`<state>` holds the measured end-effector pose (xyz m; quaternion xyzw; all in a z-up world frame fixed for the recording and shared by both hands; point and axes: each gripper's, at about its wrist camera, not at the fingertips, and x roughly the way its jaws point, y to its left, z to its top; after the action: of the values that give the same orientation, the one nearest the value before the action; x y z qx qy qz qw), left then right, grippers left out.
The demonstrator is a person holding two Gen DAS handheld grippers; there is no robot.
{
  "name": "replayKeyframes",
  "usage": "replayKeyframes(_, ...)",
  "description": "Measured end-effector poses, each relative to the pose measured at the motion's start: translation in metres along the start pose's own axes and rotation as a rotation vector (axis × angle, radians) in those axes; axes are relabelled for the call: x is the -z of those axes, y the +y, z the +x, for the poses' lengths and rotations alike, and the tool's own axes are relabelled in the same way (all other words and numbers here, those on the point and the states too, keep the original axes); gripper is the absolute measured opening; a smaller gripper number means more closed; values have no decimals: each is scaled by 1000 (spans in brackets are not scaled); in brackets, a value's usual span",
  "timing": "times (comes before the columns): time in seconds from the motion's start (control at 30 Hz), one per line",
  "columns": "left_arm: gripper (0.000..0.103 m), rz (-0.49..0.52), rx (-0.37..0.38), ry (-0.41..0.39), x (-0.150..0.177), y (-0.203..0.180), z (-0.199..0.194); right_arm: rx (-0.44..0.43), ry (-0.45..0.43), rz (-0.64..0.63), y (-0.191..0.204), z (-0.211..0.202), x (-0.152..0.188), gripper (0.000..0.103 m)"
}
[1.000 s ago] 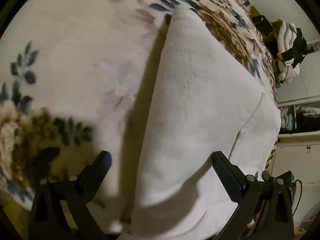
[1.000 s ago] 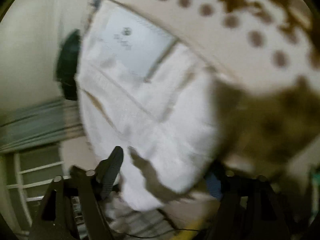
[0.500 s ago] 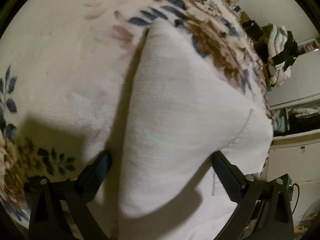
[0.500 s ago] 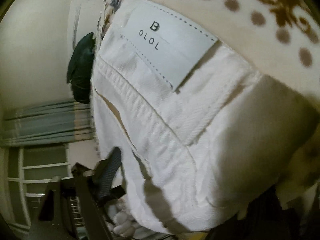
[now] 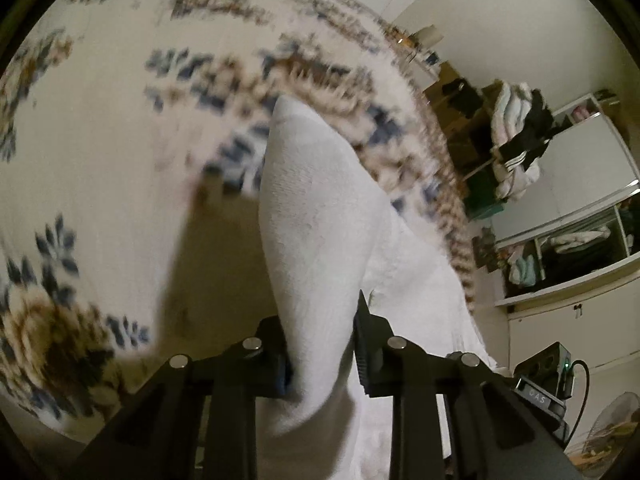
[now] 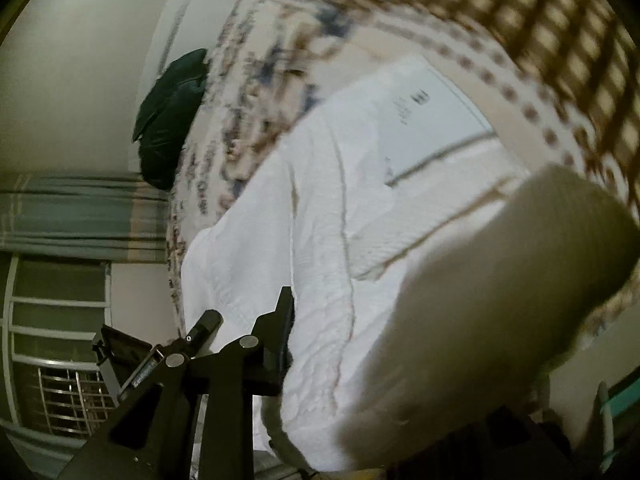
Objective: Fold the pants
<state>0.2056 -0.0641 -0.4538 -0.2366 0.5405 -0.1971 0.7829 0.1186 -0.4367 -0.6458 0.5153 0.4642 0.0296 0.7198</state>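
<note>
White pants point(image 5: 316, 224) lie on a floral blanket point(image 5: 100, 160). In the left wrist view my left gripper point(image 5: 320, 344) is shut on a raised fold of the white fabric, which stands up in a peak between the fingers. In the right wrist view the pants point(image 6: 320, 240) show their waistband and a white label point(image 6: 432, 116). My right gripper point(image 6: 348, 340) is shut on the waist end; only its left finger point(image 6: 280, 328) shows, the other is hidden under a lifted flap of cloth.
A dark green cushion point(image 6: 172, 116) lies at the blanket's far end. Shelves with piled clothes point(image 5: 520, 140) and a white cabinet point(image 5: 580, 184) stand to the right. A window with a curtain point(image 6: 80, 212) is at the left.
My left gripper has closed on the pants fabric and lifted it into a peak. My right gripper has pulled the waist end up, and a flap now covers its right finger.
</note>
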Motion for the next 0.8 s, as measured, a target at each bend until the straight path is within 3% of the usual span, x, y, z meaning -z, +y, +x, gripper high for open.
replayKeyframes(0.13, 22, 29, 32, -51, -50, -11, -10, -20, -31, -54, 44, -12, -28, 26)
replayKeyframes(0.27, 22, 29, 54, -89, -112, 0, -2, -45, -67, -83, 97, 16, -65, 26)
replayKeyframes(0.6, 22, 14, 37, -119, -312, 68, 58, -61, -109, -154, 227, 180, -194, 26)
replayKeyframes(0.8, 23, 29, -35, -61, -400, 117, 121, -38, -92, -153, 256, 291, -260, 26)
